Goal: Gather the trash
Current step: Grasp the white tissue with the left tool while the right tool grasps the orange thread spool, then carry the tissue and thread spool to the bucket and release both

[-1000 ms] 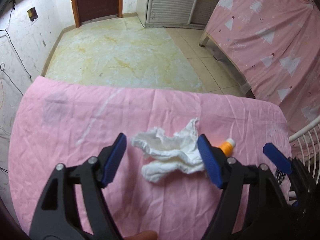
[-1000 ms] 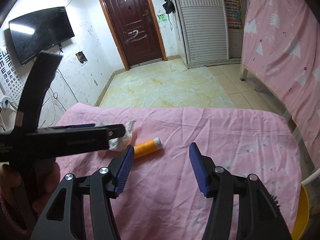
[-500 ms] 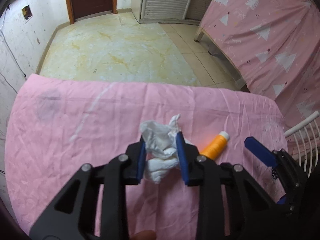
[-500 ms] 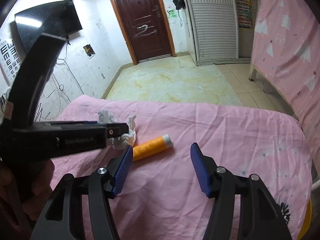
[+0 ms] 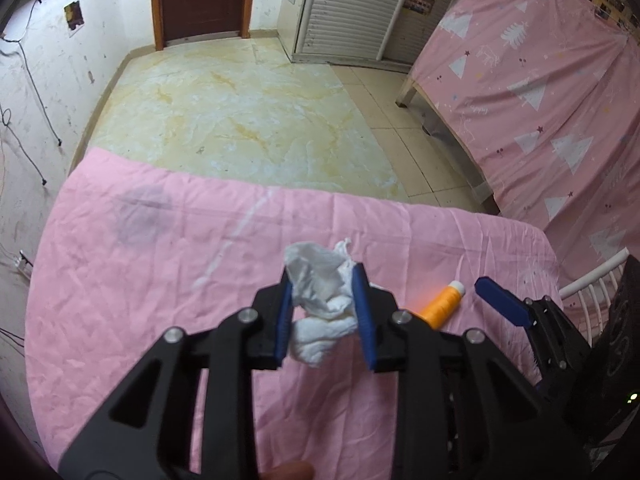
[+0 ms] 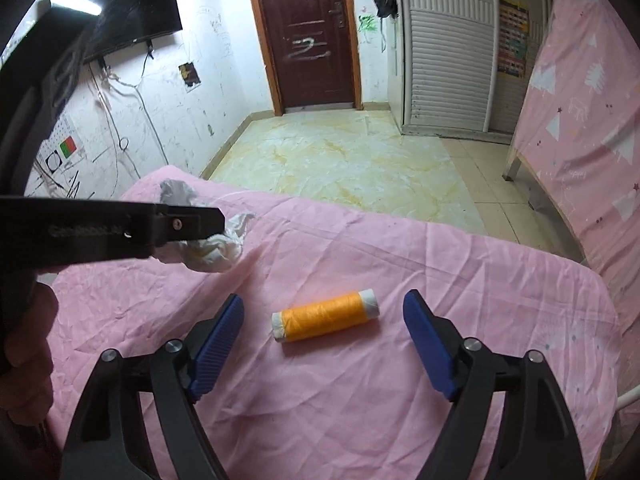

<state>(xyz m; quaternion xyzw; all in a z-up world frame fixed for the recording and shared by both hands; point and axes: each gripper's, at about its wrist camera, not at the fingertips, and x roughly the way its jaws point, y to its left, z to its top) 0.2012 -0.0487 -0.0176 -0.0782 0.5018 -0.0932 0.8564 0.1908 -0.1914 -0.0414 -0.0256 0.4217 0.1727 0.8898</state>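
My left gripper (image 5: 323, 308) is shut on a crumpled white tissue (image 5: 320, 292) and holds it above the pink cloth (image 5: 160, 280); the tissue also shows in the right wrist view (image 6: 212, 248), behind the left gripper's black finger (image 6: 188, 228). An orange thread spool (image 6: 325, 316) with white ends lies on the cloth between the open jaws of my right gripper (image 6: 323, 334), which stands a little short of it. The spool also shows in the left wrist view (image 5: 442, 306), beside the right gripper's blue pad (image 5: 500, 306).
The pink-covered table ends at a far edge (image 5: 280, 188) over a marble floor (image 5: 240, 112). A pink-sheeted bed (image 5: 540, 92) stands at the right. A white wire rack (image 5: 592, 276) is by the table's right edge. A door (image 6: 308, 32) and shutter cabinet (image 6: 448, 48) are at the back.
My left gripper closed on the tissue and lifted it off the cloth. My right gripper moved left and forward until the spool lay between its open jaws.
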